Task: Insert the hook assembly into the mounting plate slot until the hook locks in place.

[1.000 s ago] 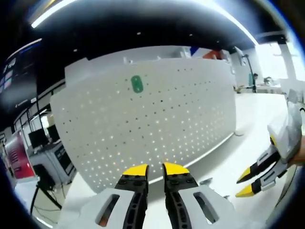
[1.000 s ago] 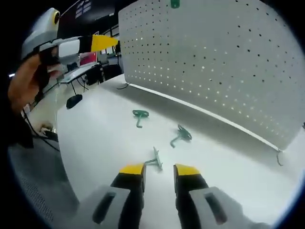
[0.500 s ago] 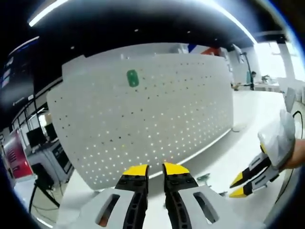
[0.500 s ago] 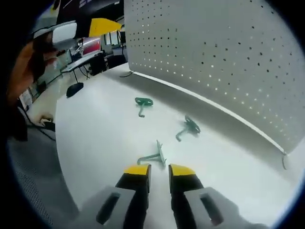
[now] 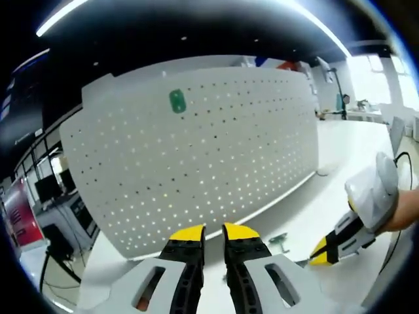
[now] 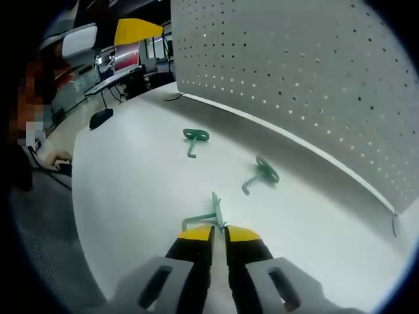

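A white pegboard (image 5: pixel 196 150) stands upright on a white table (image 6: pixel 131 190), spanning the middle of the left gripper view and the upper right of the right gripper view. A small green mounting plate (image 5: pixel 177 101) sits on the board's face at the upper left of the left gripper view.

In the right gripper view, three green hooks lie on the table in front of the board. The far hook (image 6: pixel 194 138) lies left of centre; the middle hook (image 6: pixel 262 174) lies right of centre, nearer the board's foot; the two are well apart. The nearest hook (image 6: pixel 208 215) lies just above the yellow tips of the right gripper (image 6: pixel 219 233) at the lower centre of the frame. Its flat end stands right at the tips, and its stem runs off to the left. The jaws are drawn close, with only a thin gap between them; whether they pinch the hook cannot be told.

In the left gripper view, the left gripper (image 5: pixel 206 232) rises from the bottom centre, aimed at the board, its yellow-tipped jaws narrowly parted and holding nothing. The right gripper enters at the lower right of that frame, tips down near the table, with a green hook just to its left. The left gripper's yellow tip also shows at the upper left of the right gripper view.
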Demonstrator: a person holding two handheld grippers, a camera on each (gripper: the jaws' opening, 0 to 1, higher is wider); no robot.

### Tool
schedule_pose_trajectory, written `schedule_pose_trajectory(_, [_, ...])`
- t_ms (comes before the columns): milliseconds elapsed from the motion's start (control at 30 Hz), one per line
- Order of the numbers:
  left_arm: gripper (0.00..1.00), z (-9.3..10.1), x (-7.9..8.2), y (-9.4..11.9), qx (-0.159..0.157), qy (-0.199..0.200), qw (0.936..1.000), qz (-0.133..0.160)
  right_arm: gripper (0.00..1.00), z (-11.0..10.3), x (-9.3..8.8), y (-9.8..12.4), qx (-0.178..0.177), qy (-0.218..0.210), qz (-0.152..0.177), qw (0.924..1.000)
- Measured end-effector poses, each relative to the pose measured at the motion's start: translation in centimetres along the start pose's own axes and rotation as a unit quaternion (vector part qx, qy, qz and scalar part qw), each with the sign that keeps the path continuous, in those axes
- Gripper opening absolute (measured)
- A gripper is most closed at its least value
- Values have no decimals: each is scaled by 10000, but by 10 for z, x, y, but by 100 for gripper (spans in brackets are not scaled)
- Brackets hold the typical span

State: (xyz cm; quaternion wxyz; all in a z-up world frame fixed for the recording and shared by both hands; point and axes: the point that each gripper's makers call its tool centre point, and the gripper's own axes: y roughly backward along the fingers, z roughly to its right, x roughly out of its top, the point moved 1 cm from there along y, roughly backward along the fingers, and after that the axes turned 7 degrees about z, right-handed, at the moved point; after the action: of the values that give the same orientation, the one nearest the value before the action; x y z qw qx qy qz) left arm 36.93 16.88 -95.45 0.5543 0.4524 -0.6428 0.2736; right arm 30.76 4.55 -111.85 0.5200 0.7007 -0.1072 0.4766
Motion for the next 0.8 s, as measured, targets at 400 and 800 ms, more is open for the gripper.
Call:
schedule_pose_trajectory(400, [10, 7, -4, -1, -94, -51, 9999, -70, 1, 3, 3, 4, -16, 118, 67, 9999])
schedule_pose_trajectory(800, [10, 10, -4, 0, -147, -69, 9998, -68, 3, 3, -3, 1, -39, 141, -49, 9999])
